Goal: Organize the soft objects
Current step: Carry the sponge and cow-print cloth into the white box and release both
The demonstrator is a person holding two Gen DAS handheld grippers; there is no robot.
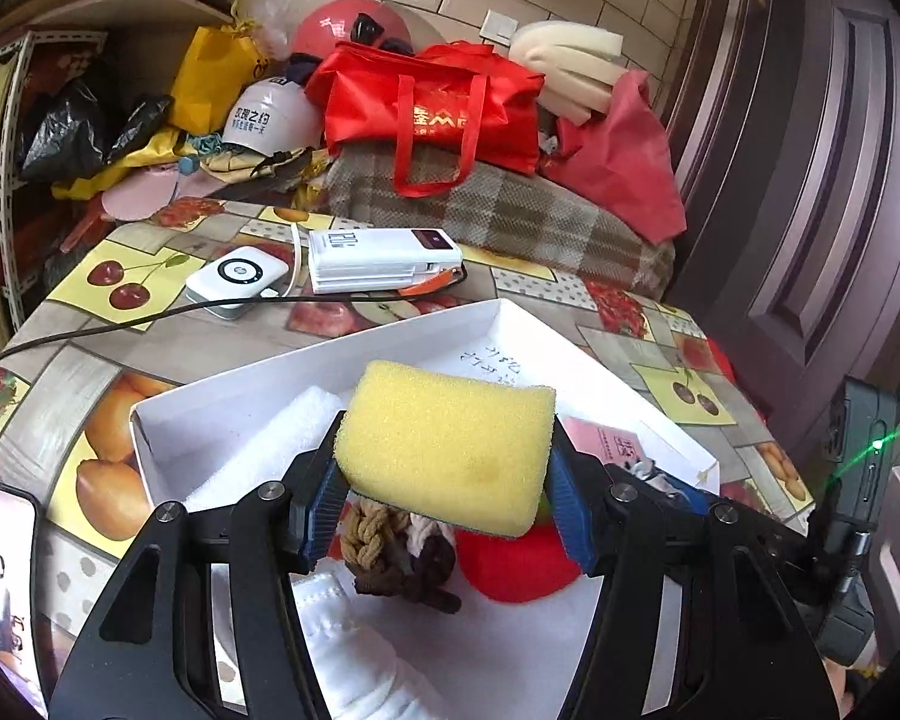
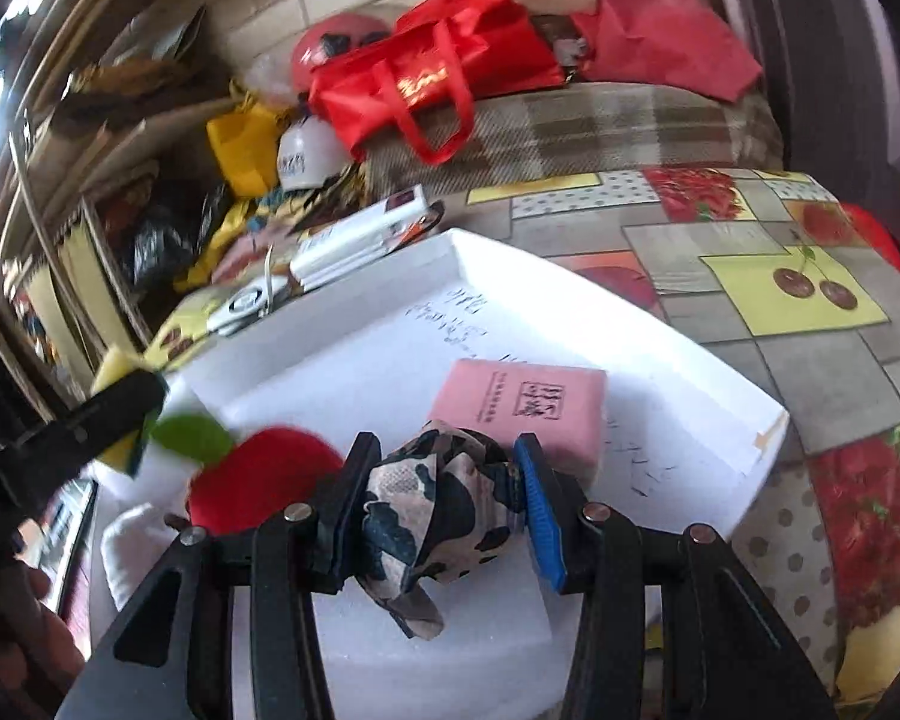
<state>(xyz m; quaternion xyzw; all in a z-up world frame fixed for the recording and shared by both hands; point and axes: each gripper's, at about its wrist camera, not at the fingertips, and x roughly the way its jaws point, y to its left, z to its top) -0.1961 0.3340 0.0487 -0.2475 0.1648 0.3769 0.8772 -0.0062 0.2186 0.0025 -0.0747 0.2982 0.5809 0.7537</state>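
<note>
left gripper [image 1: 447, 498]: clenched on the yellow sponge [image 1: 450, 444]; sponge is squeezed between both pads, green scrub face underneath.
right gripper [image 2: 438, 516]: clenched on the camo cloth [image 2: 432, 510]; cloth is bunched, a loose tail hangs below the jaws.
landmark: white tray [image 1: 330, 354] on the fruit-print tablecloth [image 1: 90, 372].
sponge position: held above the tray's near half, clear of its floor; long axis runs across the jaws, roughly parallel to the tray's near edge.
cloth position: held above the tray's near-right part, just short of the pink packet [image 2: 519, 408].
under the sponge: braided rope [image 1: 384, 546] and red plush apple [image 1: 516, 564] lie in the tray directly below; folded white towel [image 1: 258, 450] lies at the tray's left side.
key relation: free tray floor lies ahead of both grippers, toward the tray's far corner with the handwriting; sponge is judged to need a forward carry past the rope before release.
nearer arm: right gripper is judged nearer that free floor; left is crowded by items below.
risk: sponge dropped as is would likely land on the rope and apple.
</note>
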